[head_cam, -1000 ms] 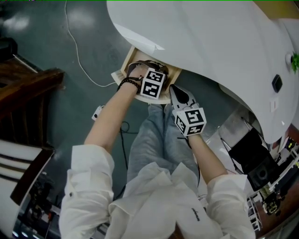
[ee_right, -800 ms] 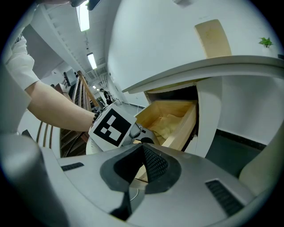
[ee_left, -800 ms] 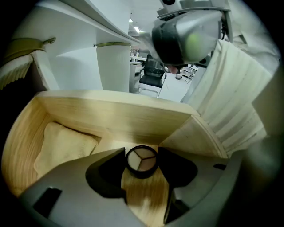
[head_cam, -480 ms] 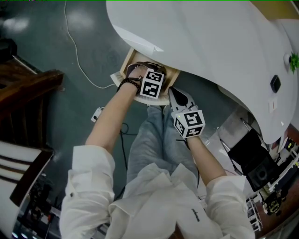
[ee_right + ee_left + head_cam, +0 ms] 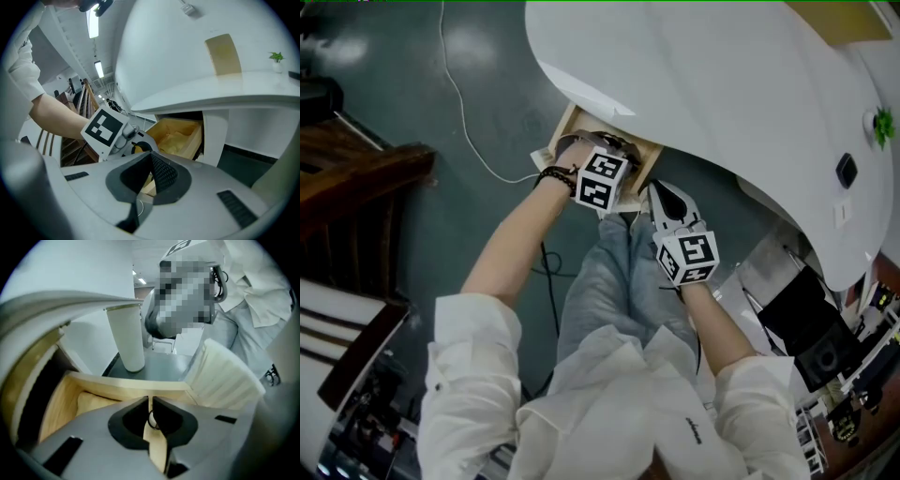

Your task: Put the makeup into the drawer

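Note:
A wooden drawer (image 5: 567,127) stands pulled out from under the white table. My left gripper (image 5: 602,145) hangs over its open inside, pointing steeply down. Its jaws (image 5: 151,399) have just been closing and now stand almost together with nothing between them. Below them the drawer (image 5: 56,399) shows a pale crumpled lining (image 5: 93,401); I cannot make out any makeup item. My right gripper (image 5: 654,186) sits just outside the drawer, toward the person's lap. Its jaws (image 5: 151,157) meet at the tips and are empty. The right gripper view shows the drawer (image 5: 194,140) behind the left gripper's marker cube (image 5: 105,126).
The white table top (image 5: 722,84) overhangs the drawer, and its white pedestal (image 5: 126,338) stands beyond it. Dark wooden furniture (image 5: 356,178) is at the left. A white cable (image 5: 469,122) lies on the floor. Black equipment (image 5: 816,328) crowds the right.
The left gripper has lifted a little over the drawer, its marker cube tilting and coming nearer. The right gripper has also risen slightly.

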A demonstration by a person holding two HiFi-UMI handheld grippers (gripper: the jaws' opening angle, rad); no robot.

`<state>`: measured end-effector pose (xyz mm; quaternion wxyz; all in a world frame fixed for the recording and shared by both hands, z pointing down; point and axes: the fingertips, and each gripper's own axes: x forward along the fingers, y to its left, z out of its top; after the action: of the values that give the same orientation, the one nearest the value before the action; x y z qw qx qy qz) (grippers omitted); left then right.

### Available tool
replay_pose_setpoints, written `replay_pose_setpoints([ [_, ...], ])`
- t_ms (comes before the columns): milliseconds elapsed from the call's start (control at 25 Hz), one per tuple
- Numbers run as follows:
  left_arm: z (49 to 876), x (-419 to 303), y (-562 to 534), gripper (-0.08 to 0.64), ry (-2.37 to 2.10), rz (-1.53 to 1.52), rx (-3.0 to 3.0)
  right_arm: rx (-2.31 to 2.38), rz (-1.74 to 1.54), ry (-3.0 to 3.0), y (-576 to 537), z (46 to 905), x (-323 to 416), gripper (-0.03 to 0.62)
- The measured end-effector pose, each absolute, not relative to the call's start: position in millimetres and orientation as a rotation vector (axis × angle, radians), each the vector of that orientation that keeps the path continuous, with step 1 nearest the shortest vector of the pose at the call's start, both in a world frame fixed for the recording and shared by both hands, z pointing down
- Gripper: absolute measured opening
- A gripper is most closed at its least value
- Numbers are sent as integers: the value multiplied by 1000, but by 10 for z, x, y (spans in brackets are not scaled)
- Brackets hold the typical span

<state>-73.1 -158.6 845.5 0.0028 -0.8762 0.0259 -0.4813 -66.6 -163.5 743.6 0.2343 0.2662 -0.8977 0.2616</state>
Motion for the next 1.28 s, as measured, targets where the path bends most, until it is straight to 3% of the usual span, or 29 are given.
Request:
replay_pose_setpoints([
  [280,7544,-666,-1629,26,394,-1281,-2871,842,674,-2503,-1815,6919,-393,17],
  [760,5633,-1058,-1798,26,1677,-563,-2809,1059,559,-2575,-2004,5695,145,17],
  [1280,4138,-1562,-1597,26,2106,-112,-2449,1226,424,-2705,-2141,4611,563,17],
])
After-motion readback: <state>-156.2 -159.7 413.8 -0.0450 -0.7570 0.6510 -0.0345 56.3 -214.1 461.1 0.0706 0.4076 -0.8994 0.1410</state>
